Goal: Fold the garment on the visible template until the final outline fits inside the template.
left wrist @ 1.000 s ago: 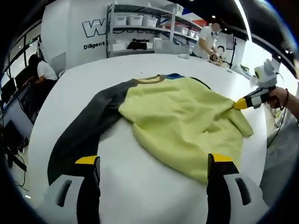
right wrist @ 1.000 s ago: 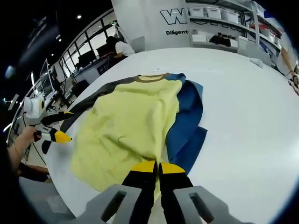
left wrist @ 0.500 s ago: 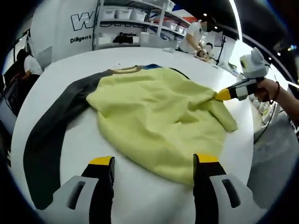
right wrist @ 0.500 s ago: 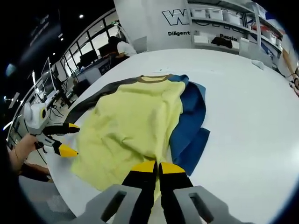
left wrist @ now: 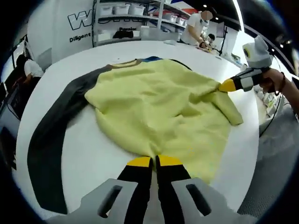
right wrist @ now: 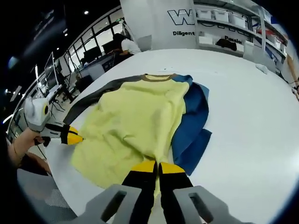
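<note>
A long-sleeved top with a yellow body (left wrist: pixel 159 107), a grey sleeve (left wrist: pixel 51 140) and a brown collar (left wrist: pixel 125 63) lies spread on the white table (left wrist: pixel 84 154). My left gripper (left wrist: pixel 154 162) is shut on the yellow hem at its near edge. At the right, my right gripper (left wrist: pixel 227 86) pinches the body's far side edge. In the right gripper view the yellow body (right wrist: pixel 135 121) covers most of a blue sleeve (right wrist: pixel 191 126). There my right gripper (right wrist: pixel 158 165) is shut on the yellow edge, and the left gripper (right wrist: pixel 74 138) shows at the garment's left corner.
The white table (right wrist: pixel 252 116) is wide and rounded, with its edge close beyond both hands. Shelves with white bins (left wrist: pixel 126 18) stand behind it. A person (left wrist: pixel 196 28) works at the back, another (left wrist: pixel 23 70) sits at the left. Desks with monitors (right wrist: pixel 88 60) line the window side.
My left gripper's jaws, open half a second ago, have shut on the yellow hem. The right gripper has kept its hold on the side edge.
</note>
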